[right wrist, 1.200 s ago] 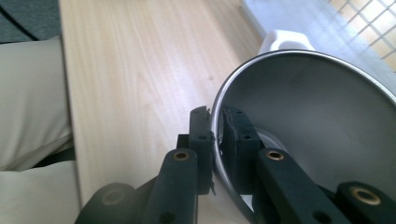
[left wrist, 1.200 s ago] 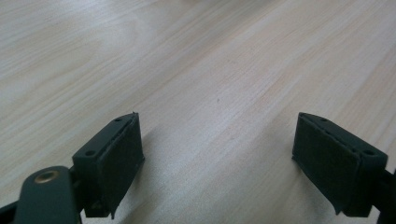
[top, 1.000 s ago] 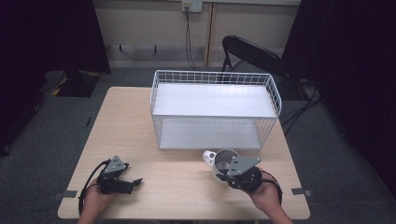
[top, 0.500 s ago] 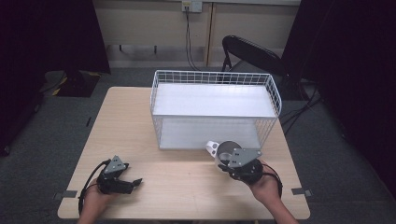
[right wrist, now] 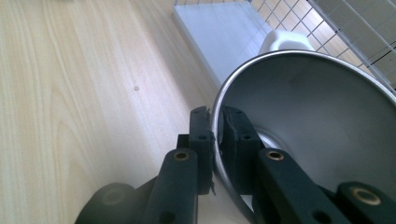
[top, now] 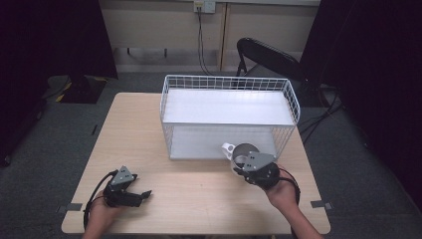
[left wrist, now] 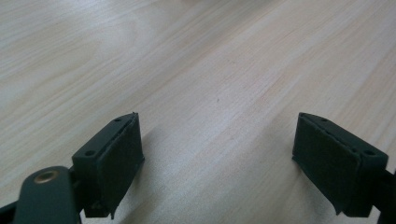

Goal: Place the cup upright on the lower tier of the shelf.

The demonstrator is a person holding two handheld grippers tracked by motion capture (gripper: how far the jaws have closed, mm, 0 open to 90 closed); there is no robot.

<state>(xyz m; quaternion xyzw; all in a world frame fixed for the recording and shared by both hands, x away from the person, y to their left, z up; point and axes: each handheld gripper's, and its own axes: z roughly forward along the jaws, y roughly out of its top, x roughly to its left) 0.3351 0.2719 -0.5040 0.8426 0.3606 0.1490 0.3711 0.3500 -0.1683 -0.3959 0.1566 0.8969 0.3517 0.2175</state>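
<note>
A metal cup (right wrist: 308, 135) with a white handle (top: 228, 148) hangs just above the table's (top: 199, 199) right half, right at the near wall of a white wire basket (top: 293, 102), its rim pinched by the right gripper (right wrist: 215, 123). In the right gripper view the two black jaws are clamped on the cup's thin steel wall, one pad (right wrist: 200, 135) outside and the other (right wrist: 238, 140) inside the bowl, with the shiny interior turned toward the camera and the white handle at the far side, against the basket's mesh. From the high view the cup (top: 245, 151) sits at the tip of the right gripper (top: 244, 162), which a hand (top: 282, 191) holds from the near right edge of the table, a black cable looping beside the wrist.

The basket stands across the far middle of the light wooden tabletop, a flat white panel lying inside it at mid height and another at its floor. Well apart, at the near left corner, the left gripper (top: 142, 194) rests low over the wood in the other hand (top: 102, 211), pointing right. In the left gripper view its jaws stand wide apart, the pads (left wrist: 123, 161) bracketing bare wood grain.

Beyond the table, a dark folding chair (top: 268, 52) stands on grey carpet behind the basket, and a cable drops from a wall socket (top: 204, 6).
</note>
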